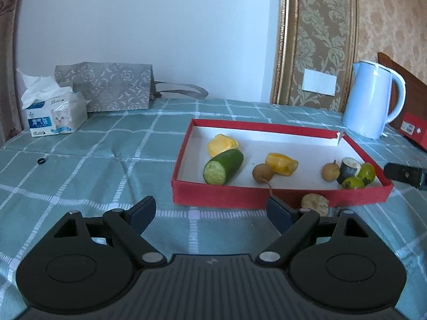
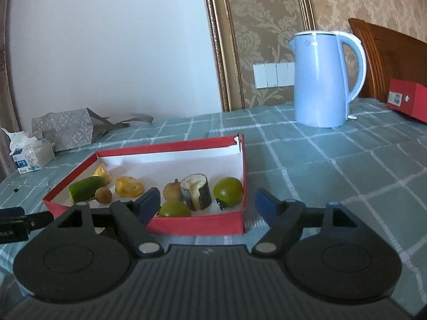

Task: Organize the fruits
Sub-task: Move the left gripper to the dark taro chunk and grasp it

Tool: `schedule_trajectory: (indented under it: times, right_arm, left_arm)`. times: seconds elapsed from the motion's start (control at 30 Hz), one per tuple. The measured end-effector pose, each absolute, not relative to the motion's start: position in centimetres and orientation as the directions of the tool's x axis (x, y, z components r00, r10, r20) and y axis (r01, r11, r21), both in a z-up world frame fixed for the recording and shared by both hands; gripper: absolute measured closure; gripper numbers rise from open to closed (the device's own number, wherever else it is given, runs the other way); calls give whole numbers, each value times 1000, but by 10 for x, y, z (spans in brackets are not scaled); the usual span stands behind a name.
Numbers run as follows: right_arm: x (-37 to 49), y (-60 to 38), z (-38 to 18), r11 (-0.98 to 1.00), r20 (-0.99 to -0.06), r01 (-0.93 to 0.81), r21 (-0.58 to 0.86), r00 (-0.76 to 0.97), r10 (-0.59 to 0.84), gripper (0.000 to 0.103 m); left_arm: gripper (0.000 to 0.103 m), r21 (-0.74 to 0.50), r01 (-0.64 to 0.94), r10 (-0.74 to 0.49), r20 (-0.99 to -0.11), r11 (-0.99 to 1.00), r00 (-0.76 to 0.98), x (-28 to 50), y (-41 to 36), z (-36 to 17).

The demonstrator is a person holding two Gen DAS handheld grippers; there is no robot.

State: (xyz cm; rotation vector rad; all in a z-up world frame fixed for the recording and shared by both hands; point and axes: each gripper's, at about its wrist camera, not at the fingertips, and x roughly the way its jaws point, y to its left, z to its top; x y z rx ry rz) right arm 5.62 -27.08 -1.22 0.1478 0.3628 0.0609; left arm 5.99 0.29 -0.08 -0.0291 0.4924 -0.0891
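Left gripper (image 1: 210, 212): released, jaws spread wide with nothing between them, low over the teal checked tablecloth (image 1: 106, 165), facing the near wall of the box.
Right gripper (image 2: 206, 202): released too, jaws wide apart and empty, at the box's near right corner; its dark tip shows at 3 o'clock in the left wrist view.
Shallow red cardboard box with white lining (image 1: 240, 196): flat on the tablecloth, open on top, holding most of the fruit.
Green cucumber half with a pale cut face (image 1: 223, 166): inside the box at its 9 o'clock side, touching a yellow fruit chunk (image 1: 222, 144) behind it.
Second yellow chunk (image 1: 281, 163): near the box's middle, a small brown round fruit (image 1: 262, 172) just beside it at 8 o'clock.
Right-end cluster: another brown round fruit (image 2: 172, 190), a dark-skinned cane piece with white flesh (image 2: 196, 191) standing upright, and two round green fruits (image 2: 228, 191) (image 2: 174, 209).
Stray piece: a brownish cut fruit slice (image 1: 315, 200) lies on the tablecloth outside the box, against its near wall.
Light blue electric kettle (image 2: 324, 80): beyond the box at 1 o'clock.
Tissue pack with a cat picture (image 1: 54, 113): at 10 o'clock, a grey patterned bag (image 1: 106, 86) behind it.
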Motion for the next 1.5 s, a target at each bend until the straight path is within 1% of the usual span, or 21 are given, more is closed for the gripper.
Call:
schedule_trajectory:
  times: [0.2,0.33,0.63,0.77,0.93,1.13,1.23,1.33,1.37,1.4,1.5]
  right_arm:
    - [56,-270,-11,985,-350,-43,165,931,100,26]
    - [55,-271,-10,983,-345,-48,178,932,108,20]
    - [53,-271,-9,981,-338,-51,189,934,113,19]
    - [53,-271,-9,980,-335,-52,191,935,115,15]
    - [52,-271,-8,978,-327,-52,203,938,118,14]
    - [50,-271,-8,976,-320,-55,210,939,122,14]
    - [49,-272,-7,974,-317,-56,219,940,125,14]
    - [49,-272,-7,974,-316,-56,220,941,125,14]
    - [48,-272,-7,974,-314,-55,221,941,124,13]
    - [48,-272,-7,974,-314,-53,221,942,123,13]
    - [49,-272,-7,974,-318,-49,221,941,120,14]
  left_arm:
    - [13,2,103,-91,-458,995,884,55,-11,-2]
    - [13,32,94,-68,-471,995,879,57,-20,-4]
    - [13,5,119,-100,-499,993,861,60,-34,-6]
    - [13,4,131,-110,-516,991,849,64,-41,-8]
    - [13,14,131,-105,-511,991,853,64,-44,-8]
    - [13,-24,150,-141,-518,988,844,63,-45,-8]
    - [13,-5,151,-132,-513,988,848,62,-48,-8]
    - [12,-13,157,-141,-515,988,845,63,-48,-8]
    - [12,-15,156,-141,-516,988,845,63,-48,-8]
    - [9,-22,155,-144,-520,988,842,64,-48,-8]
    - [8,-31,168,-159,-525,985,836,66,-51,-8]
